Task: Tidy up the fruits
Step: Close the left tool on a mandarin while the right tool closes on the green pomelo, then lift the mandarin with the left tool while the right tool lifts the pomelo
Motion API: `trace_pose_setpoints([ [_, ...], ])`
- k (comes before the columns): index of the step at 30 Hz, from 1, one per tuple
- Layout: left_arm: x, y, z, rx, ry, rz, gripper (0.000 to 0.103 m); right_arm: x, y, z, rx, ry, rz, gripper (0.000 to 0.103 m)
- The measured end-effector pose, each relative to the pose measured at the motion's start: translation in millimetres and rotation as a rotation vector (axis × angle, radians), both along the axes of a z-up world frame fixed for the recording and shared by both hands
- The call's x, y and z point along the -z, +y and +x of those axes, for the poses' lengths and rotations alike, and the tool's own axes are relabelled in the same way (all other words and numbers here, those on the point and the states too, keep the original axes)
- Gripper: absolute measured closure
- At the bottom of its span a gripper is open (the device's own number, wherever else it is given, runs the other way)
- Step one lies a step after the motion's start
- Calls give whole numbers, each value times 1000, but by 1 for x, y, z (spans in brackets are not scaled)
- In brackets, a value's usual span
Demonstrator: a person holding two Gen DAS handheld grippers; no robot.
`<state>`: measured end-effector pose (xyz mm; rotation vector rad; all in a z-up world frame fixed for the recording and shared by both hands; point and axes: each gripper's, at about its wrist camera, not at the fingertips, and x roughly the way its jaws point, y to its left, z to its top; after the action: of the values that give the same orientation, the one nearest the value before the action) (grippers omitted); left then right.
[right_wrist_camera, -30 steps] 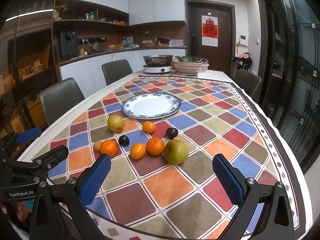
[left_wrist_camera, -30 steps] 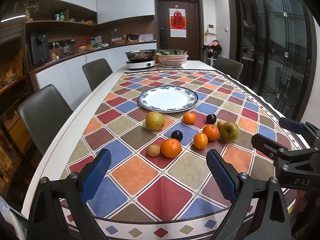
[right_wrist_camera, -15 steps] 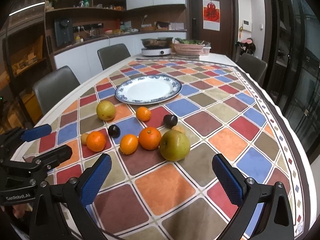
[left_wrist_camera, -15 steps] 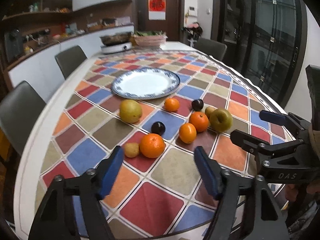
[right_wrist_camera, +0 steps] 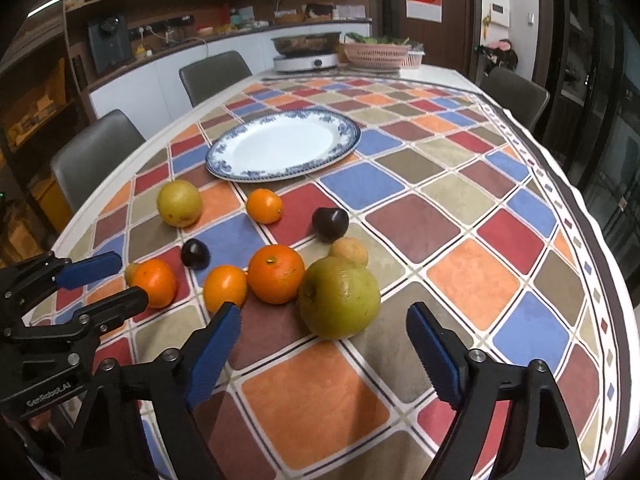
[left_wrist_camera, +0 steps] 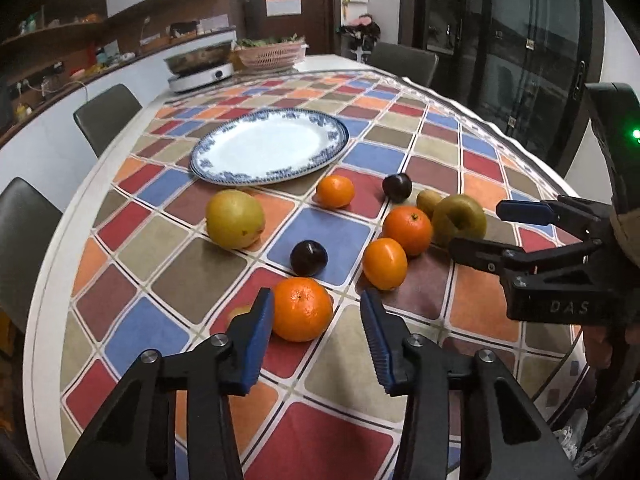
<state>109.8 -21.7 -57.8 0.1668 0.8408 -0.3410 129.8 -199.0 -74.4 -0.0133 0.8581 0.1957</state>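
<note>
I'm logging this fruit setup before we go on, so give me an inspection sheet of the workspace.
Surface: table under a checked cloth.
Job's things: empty blue-rimmed plate; on the cloth, four oranges, two plums, two large yellow-green fruits and two small brownish ones. Nearest are an orange and a green fruit.
Clutter: cooker with pan and pink basket at the far end.
Grippers: left gripper open, jaws either side of the orange; right gripper open before the green fruit.
Cables: nothing seen on the table.
Surroundings: chairs, counter, shelves, door.

I see the plate (right_wrist_camera: 280, 148) on the table (right_wrist_camera: 460, 200) behind the fruit; my left gripper (left_wrist_camera: 316, 312) brackets the nearest orange (left_wrist_camera: 303, 308), my right gripper (right_wrist_camera: 324, 332) sits before the pear (right_wrist_camera: 339, 297).
</note>
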Motion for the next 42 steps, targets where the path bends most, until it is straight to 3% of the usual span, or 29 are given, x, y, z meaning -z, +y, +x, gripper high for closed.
trace_pose_setpoints([
  [15,9,-4,22,-21,-31,105,64,20,-5,26,0,117,39,40],
  [20,12,-6,26,-50,-34,143,66,24,-7,30,4,133,57,41],
  [24,13,-9,30,-65,-42,157,66,25,-9,30,3,131,49,52],
  [42,1,0,20,-109,-73,54,68,13,-10,19,5,76,31,53],
])
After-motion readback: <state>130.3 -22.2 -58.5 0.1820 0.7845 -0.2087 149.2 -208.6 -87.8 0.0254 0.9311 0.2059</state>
